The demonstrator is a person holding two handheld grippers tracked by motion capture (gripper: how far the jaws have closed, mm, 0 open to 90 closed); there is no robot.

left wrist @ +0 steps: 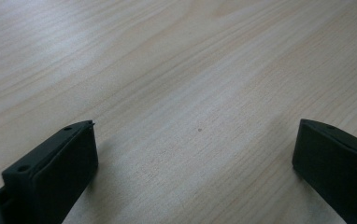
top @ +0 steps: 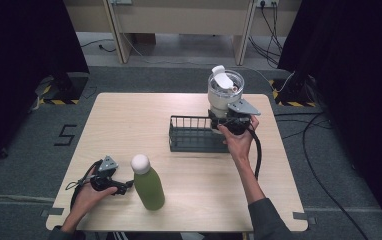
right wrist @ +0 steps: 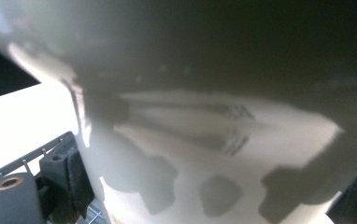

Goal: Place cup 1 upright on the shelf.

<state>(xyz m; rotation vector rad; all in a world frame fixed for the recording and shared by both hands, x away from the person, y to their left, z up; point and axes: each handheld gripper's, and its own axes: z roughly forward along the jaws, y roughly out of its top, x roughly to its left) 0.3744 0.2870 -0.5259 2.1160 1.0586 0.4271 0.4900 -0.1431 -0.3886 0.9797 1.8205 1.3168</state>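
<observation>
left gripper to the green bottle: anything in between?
Nothing visible. The left gripper lies low on the table right beside the green bottle, jaws open and pointing at it, with bare wood between them.

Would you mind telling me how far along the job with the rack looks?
Nothing looks finished: the rack is empty. In hand: the right gripper is shut on the white cup at the rack's right end. Left: the green bottle stands untouched beside the open left gripper.
</observation>
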